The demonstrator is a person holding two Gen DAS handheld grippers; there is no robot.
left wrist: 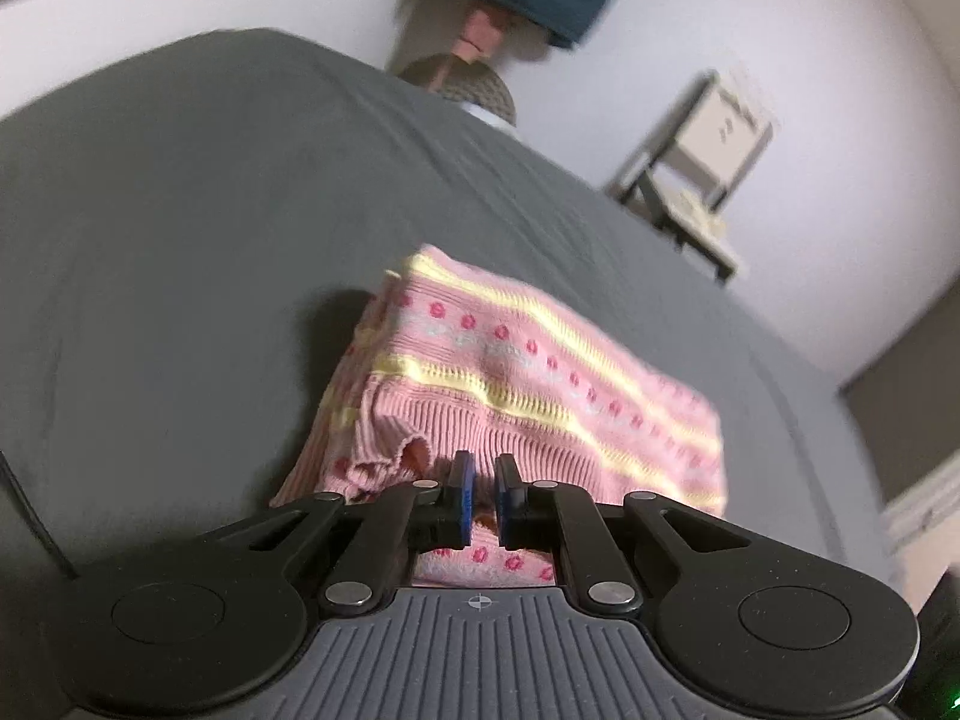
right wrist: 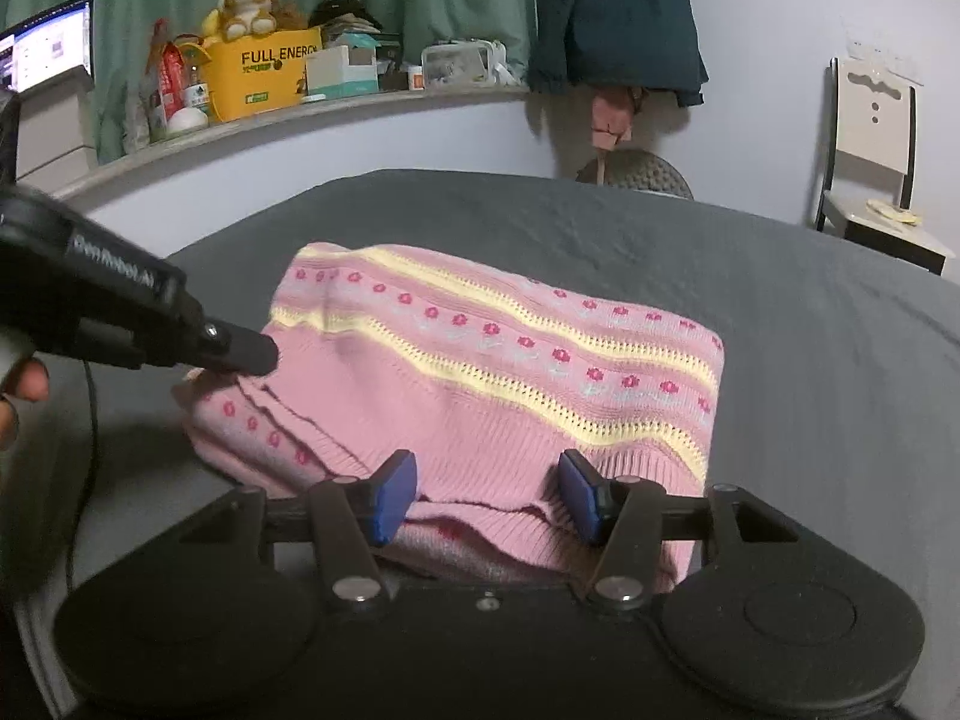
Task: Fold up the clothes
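Left wrist view: left tool (left wrist: 480,501) nearly closed, blue pads with just a thin gap, maybe pinching the ribbed hem of the pink knit sweater (left wrist: 528,384), can't tell for sure. Sweater folded into a rough rectangle, lying on the grey bed (left wrist: 180,228), yellow stripes and pink flower dots on top. Right wrist view: right tool (right wrist: 489,495) wide open, pads hovering over the sweater's near hem, gripping nothing. Left tool coming in from the left, tip touching the sweater's left edge. Chair (right wrist: 873,180) far right by the wall, cluttered shelf (right wrist: 312,108) at the far side.
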